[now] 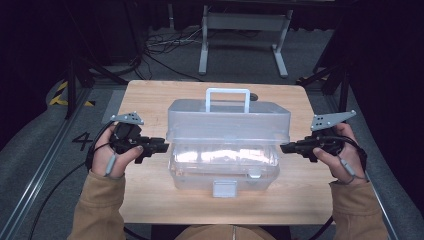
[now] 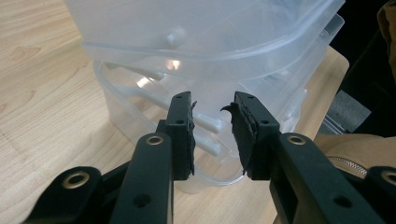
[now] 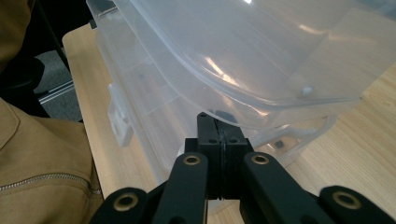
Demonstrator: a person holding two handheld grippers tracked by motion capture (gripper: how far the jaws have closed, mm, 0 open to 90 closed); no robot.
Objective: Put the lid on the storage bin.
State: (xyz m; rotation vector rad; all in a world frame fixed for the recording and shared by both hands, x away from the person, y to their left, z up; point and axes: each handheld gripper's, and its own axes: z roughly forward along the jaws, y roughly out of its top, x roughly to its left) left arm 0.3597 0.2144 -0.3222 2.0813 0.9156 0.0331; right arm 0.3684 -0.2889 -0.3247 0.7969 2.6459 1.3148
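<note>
A clear plastic storage box (image 1: 222, 167) stands in the middle of the wooden table (image 1: 150, 200), its lid (image 1: 227, 120) tilted up at the front and its white handle (image 1: 227, 92) standing upright. My left gripper (image 1: 162, 145) points at the box's left end. In the left gripper view its jaws (image 2: 212, 112) stand apart with nothing between the pads, the lid (image 2: 196, 28) above them. My right gripper (image 1: 284, 147) is at the box's right end. Its jaws (image 3: 216, 122) are shut together, tips just under the lid's rim (image 3: 261, 51).
A front latch (image 1: 224, 188) hangs down from the box's near wall. A white metal stand (image 1: 245, 30) and cables lie on the floor beyond the table. Bare tabletop runs left and right of the box. Tan sleeves reach in from the bottom.
</note>
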